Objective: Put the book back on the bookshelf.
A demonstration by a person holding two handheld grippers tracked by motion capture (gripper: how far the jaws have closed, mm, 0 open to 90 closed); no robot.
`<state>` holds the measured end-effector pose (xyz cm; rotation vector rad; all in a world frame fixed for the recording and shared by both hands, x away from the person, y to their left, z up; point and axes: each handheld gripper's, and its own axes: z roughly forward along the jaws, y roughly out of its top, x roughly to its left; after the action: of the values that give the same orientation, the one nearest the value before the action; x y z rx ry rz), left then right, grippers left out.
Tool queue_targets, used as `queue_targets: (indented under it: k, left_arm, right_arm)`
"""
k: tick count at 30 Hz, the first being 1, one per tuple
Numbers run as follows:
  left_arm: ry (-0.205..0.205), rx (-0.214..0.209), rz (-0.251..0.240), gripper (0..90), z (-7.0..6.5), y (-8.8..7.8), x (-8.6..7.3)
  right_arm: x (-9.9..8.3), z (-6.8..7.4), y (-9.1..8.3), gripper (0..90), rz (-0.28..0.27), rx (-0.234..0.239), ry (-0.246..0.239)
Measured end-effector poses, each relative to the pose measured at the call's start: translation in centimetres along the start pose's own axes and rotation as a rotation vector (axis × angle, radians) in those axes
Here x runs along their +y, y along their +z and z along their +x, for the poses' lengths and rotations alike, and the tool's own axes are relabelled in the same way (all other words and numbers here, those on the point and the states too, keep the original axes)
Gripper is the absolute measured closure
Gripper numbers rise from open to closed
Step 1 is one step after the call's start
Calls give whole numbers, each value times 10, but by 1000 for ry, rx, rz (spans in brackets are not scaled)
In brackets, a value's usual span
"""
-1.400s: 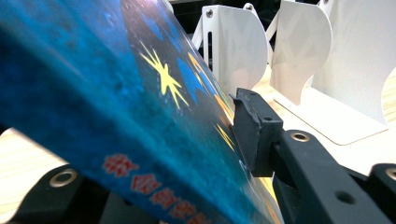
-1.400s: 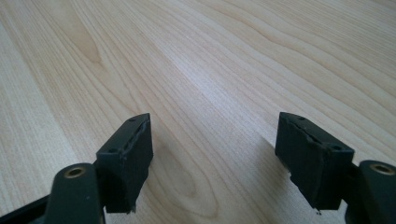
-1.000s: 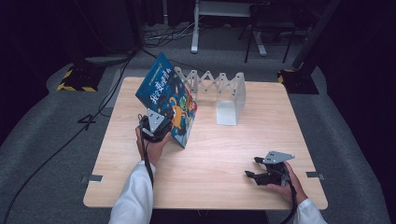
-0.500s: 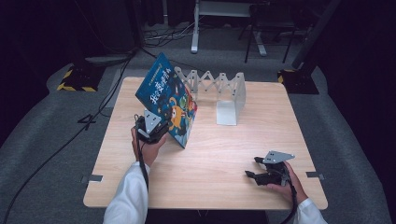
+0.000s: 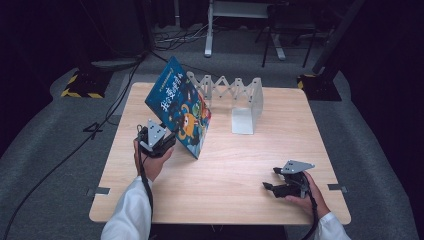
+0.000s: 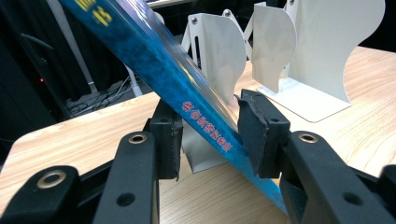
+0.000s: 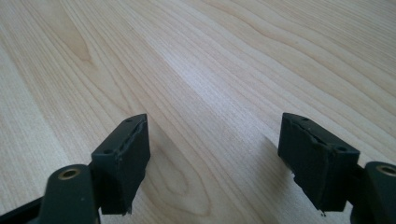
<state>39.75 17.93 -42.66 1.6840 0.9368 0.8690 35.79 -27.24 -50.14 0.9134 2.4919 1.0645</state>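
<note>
A blue picture book (image 5: 180,112) stands tilted on the wooden table (image 5: 240,165), with its lower corner on the wood and its top leaning to the back left. My left gripper (image 5: 167,142) holds it at the lower left edge. In the left gripper view the book's blue edge (image 6: 187,93) runs slantwise between the two pads, and the gripper (image 6: 208,116) is shut on it. My right gripper (image 5: 267,186) rests near the table's front right, and in its own view it (image 7: 215,140) stands open over bare wood with nothing between the jaws.
A white folding book rack (image 5: 245,100) with several upright metal dividers (image 6: 317,60) stands at the back middle of the table, just behind and right of the book. Cables and stands lie on the dark floor beyond the table.
My left hand and its gripper have shifted slightly to the left and towards me. The book keeps its tilt. The right gripper has not moved.
</note>
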Motion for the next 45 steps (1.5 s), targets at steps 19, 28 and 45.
queue_targets:
  k: [19, 28, 45]
  left_arm:
    - [46, -25, -1, 648, 7, -28, 3]
    - [80, -58, 7, 684, 8, -43, 1]
    - [188, -162, 142, 629, -6, -63, -21]
  right_arm:
    - [3, -1, -5, 271, 42, -43, -11]
    - [6, 4, -8, 271, 44, -70, -51]
    - [12, 10, -22, 267, 16, -105, -91]
